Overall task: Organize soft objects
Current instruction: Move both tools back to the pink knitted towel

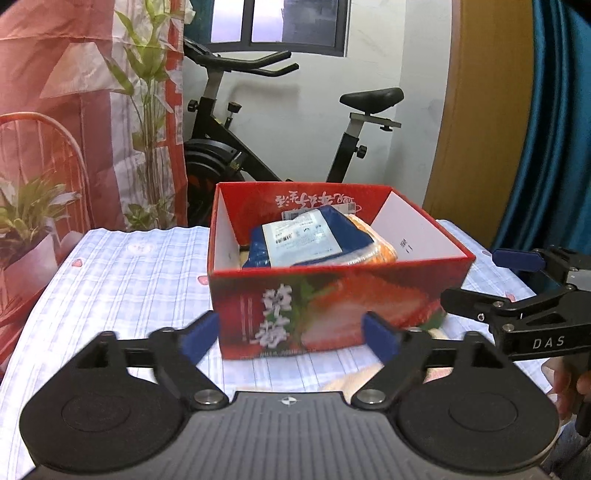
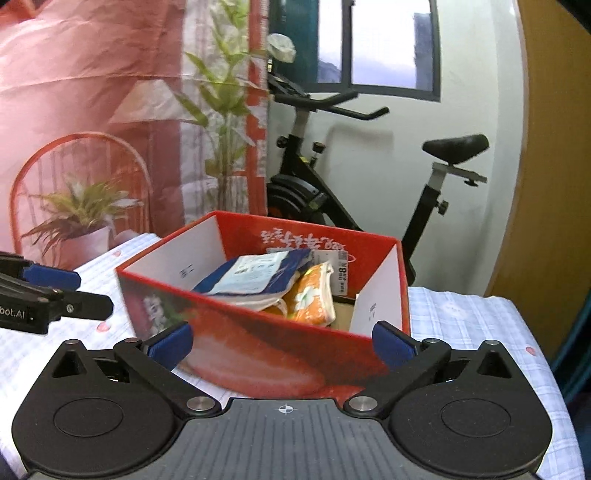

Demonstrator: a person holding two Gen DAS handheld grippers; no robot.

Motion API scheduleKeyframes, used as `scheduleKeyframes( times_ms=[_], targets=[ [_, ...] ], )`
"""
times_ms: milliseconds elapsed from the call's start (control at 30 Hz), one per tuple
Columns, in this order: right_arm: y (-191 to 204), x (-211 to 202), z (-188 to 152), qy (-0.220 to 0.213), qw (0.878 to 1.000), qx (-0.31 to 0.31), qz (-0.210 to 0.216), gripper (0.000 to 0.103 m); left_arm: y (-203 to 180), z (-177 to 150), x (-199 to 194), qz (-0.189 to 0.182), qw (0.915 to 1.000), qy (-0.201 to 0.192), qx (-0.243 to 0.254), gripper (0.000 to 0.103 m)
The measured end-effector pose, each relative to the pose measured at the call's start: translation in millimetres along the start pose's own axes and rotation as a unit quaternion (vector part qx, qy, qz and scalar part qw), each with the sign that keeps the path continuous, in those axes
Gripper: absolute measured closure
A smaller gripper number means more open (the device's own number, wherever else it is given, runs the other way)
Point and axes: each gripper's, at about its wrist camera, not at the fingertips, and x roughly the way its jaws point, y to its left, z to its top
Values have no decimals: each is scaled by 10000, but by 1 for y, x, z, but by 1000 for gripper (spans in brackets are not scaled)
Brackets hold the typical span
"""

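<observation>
One open red cardboard box (image 1: pixel 332 295) stands on a counter (image 1: pixel 122 280) covered by a pale blue checked cloth with small pink hearts. The box is rectangular, with white inner walls and a printed picture of a strawberry and white characters on its outer face. Inside it lie two soft packets: a blue packet (image 1: pixel 306 240) with a pale label on top, leaning over an orange packet (image 2: pixel 314 295) that sits lower, towards the box's right side. Both look like crinkled plastic pouches.

Two tools are in view, each black with blue pads. The left tool (image 1: pixel 290 336) stands wide, with nothing between its fingers, just in front of the box's near face. The right tool (image 2: pixel 282 343) also stands wide and empty, at the box's near corner. Each tool shows at the edge of the other's view, beside the box.

Behind the box stands one black exercise bike (image 1: pixel 280 122) against a white wall, under a dark-framed window (image 1: pixel 280 22). To the box's left hangs a reddish printed backdrop (image 1: pixel 74 110) showing plants and a chair. To its right is a wooden panel (image 1: pixel 487 110).
</observation>
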Motion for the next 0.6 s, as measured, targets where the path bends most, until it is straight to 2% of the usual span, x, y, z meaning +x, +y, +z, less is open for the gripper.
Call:
scheduleKeyframes(
  times_ms=[300, 433, 600],
  targets=[
    [11, -32, -36, -122, 9993, 361, 33, 0, -1, -33, -22, 132, 9999, 1, -112, 11],
    [9, -41, -61, -50, 9983, 586, 12, 0, -3, -49, -30, 55, 9995, 50, -323, 11],
    [9, -50, -88, 56, 9982, 571, -163, 0, -9, -74, -34, 91, 9987, 186, -461, 11]
  ],
)
